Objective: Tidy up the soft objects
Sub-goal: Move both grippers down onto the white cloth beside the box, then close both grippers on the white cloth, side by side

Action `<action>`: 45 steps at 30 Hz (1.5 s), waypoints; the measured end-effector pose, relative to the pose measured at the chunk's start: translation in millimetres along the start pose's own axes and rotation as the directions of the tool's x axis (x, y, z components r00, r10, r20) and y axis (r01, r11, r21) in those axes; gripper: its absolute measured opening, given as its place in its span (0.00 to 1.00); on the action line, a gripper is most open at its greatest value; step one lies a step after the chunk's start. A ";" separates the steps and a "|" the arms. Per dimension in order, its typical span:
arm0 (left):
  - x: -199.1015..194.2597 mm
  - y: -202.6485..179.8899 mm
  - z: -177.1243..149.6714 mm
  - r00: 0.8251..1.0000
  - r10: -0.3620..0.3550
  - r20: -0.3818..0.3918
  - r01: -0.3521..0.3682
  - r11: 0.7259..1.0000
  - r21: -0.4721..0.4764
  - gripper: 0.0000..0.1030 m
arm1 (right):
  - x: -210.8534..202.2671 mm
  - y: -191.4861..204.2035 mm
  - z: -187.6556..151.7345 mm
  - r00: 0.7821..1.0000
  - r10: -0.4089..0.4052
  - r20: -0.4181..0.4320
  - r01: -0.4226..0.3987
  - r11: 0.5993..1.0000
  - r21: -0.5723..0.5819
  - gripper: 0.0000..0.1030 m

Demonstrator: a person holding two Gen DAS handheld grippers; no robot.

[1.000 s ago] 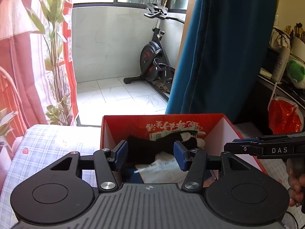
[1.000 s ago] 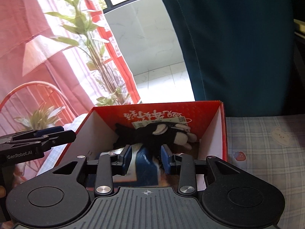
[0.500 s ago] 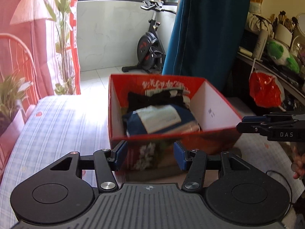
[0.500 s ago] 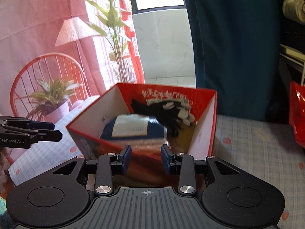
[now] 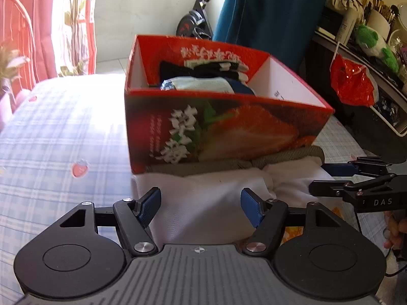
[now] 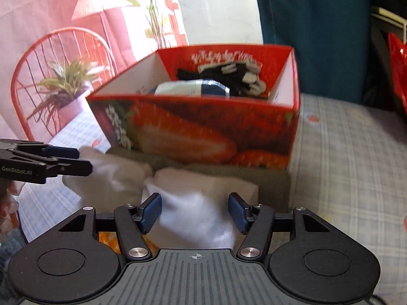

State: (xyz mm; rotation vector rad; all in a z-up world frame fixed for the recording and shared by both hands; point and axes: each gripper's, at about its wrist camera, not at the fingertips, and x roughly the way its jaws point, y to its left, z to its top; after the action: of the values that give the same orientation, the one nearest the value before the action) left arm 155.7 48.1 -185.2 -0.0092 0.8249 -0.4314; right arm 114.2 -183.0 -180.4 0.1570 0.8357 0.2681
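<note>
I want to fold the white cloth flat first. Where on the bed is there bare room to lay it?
The checked sheet left of the red box is bare and wide; a second bare patch lies right of the box in the right wrist view. In front of the box it is crowded: white cloth, an olive cloth and both grippers.

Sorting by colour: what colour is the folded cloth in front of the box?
White cloth, clearest in the left wrist view.

Glowing with daylight beyond a teal curtain (image 5: 267, 12); standing on pale tiles, an exercise bike (image 5: 195, 20); hanging left, pink drapes (image 6: 38, 12).
</note>
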 end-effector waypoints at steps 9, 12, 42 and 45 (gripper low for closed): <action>26.1 -8.1 -18.0 0.997 -0.073 -0.034 0.072 0.996 -0.043 0.69 | 15.0 4.6 -17.7 0.999 -0.016 0.031 0.017 1.000 -0.026 0.61; 33.1 -8.8 -24.8 0.996 -0.075 -0.040 0.073 0.996 -0.051 0.69 | 18.4 5.3 -22.9 0.999 -0.019 0.044 0.019 1.000 -0.018 0.62; 29.8 -16.6 -34.8 0.994 -0.102 0.027 0.103 0.994 -0.044 0.29 | 16.8 5.8 -41.1 0.990 -0.010 0.140 0.005 0.999 0.036 0.28; 19.7 -16.6 -33.7 0.993 -0.108 0.048 0.109 0.993 -0.037 0.28 | 7.6 5.8 -37.6 0.987 -0.007 0.164 0.002 0.999 0.032 0.24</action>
State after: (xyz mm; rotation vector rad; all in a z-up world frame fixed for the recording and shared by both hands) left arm 137.4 30.9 -219.3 -0.1005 0.7898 -0.5156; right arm 89.9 -174.0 -209.3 0.2043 0.6774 0.2348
